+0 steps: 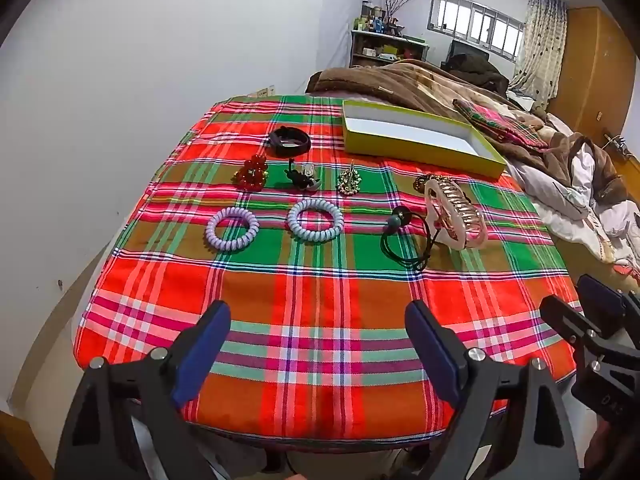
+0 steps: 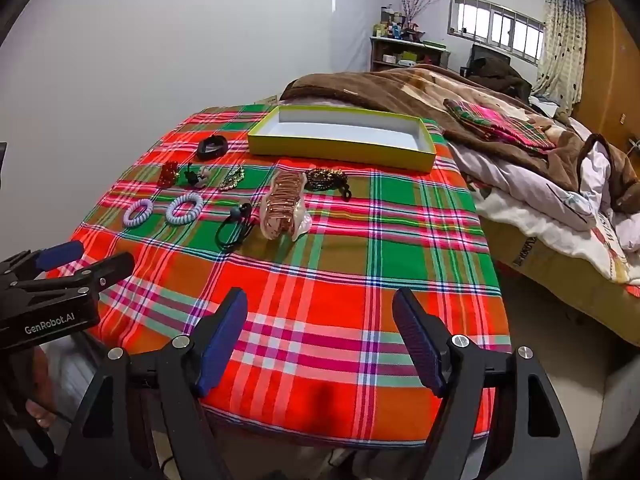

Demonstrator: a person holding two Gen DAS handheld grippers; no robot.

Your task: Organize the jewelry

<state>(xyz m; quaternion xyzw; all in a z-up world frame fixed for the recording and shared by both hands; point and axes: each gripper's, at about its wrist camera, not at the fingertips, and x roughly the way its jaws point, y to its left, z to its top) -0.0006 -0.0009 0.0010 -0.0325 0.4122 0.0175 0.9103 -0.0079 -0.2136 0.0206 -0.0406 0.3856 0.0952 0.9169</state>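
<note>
- Left gripper [image 1: 318,344]: jaws spread wide, nothing between them, hovering over near edge of counter [image 1: 320,320]; body cut off by bottom of frame.
- Right gripper [image 2: 320,334]: jaws likewise apart and bare, above near right part of plaid cloth; only a side portion seen at right edge of left wrist view.
- Yellow-green box [image 2: 340,148]: at far edge of counter, lidless, white interior; far wall's inner face partly hidden by near wall.
- Pink claw clip [image 1: 454,212]: on its side, near centre-right; touching black hair tie with bead [image 1: 404,240], whose loop runs partly behind it.
- Dark beaded piece [image 2: 326,178]: beyond clip, mostly hidden behind it in left wrist view; make-up hard to resolve.
- Two pale spiral hair ties [image 1: 232,229] and [image 1: 315,221]: side by side, apart.
- Middle row: red beaded piece [image 1: 251,173], black clip with pale part [image 1: 302,178], small gold beaded piece [image 1: 349,181]; detail too small to read.
- Dark band [image 1: 289,143]: farthest left, just left of box.
- Bed [image 2: 540,184] beyond counter, blankets heaped, cut off at right.
</note>
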